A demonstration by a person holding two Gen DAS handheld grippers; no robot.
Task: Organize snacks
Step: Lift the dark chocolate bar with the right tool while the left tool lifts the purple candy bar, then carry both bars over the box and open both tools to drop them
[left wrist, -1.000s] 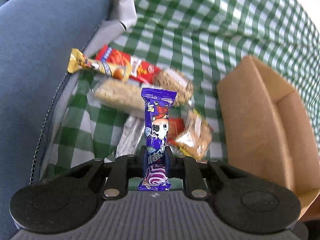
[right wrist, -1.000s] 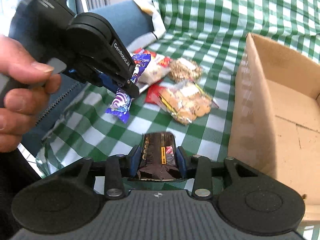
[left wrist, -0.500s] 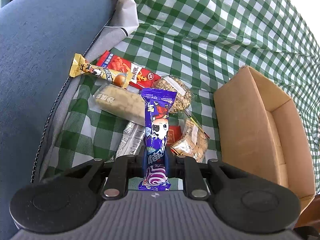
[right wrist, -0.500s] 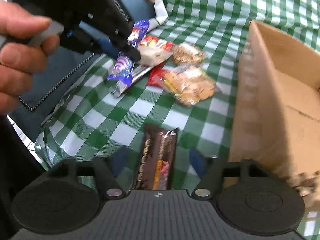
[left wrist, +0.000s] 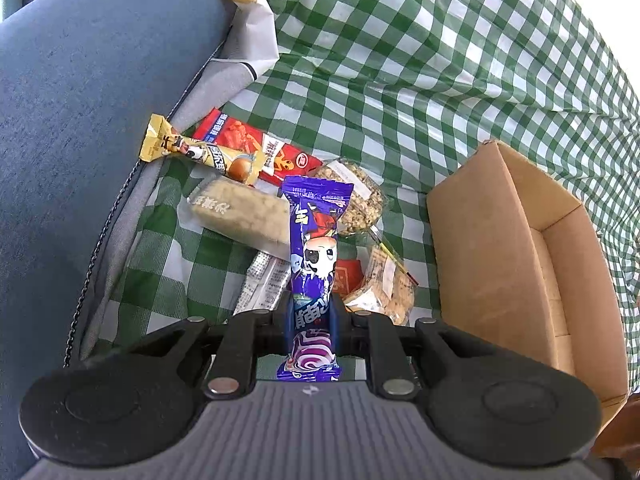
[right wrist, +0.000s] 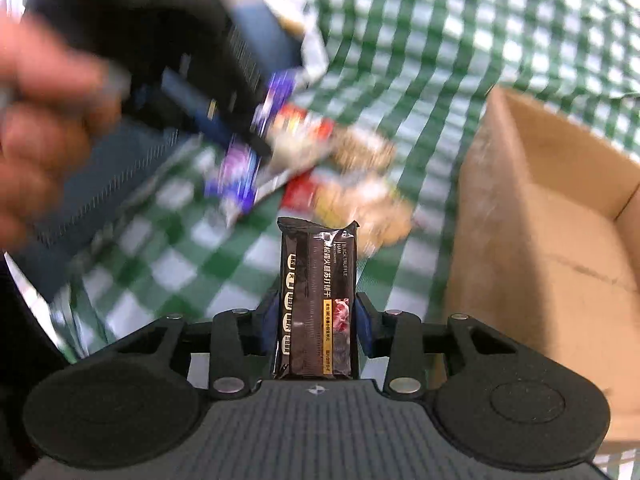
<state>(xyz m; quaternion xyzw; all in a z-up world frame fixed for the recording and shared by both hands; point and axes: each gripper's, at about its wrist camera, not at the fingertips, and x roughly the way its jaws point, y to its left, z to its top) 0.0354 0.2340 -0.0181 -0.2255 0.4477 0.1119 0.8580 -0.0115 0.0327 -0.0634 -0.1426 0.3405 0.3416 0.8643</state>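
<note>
My left gripper [left wrist: 310, 312] is shut on a purple snack bar [left wrist: 316, 240] that stands upright above a pile of snacks on the green checked cloth [left wrist: 400, 80]. The pile holds a yellow bar [left wrist: 200, 152], a red pack [left wrist: 256, 144], a pale cracker bar [left wrist: 240, 212], a granola bag [left wrist: 356, 196] and a biscuit bag [left wrist: 384, 284]. My right gripper [right wrist: 316, 320] has its jaws closing, pads against a dark brown snack pack [right wrist: 316, 264] that points forward. An open cardboard box [right wrist: 520, 220] lies just right of it; the box [left wrist: 480, 240] is also right of the pile.
A blue cushion [left wrist: 80, 120] with a grey zipped edge borders the cloth on the left. A white paper bag [left wrist: 248, 20] lies at the back. In the blurred right wrist view a hand [right wrist: 40, 120] holds the left gripper at upper left.
Half a second ago the right jaws stood wide with the dark pack lying on the cloth; now they grip it lengthwise. The left gripper kept the purple bar and stayed put.
</note>
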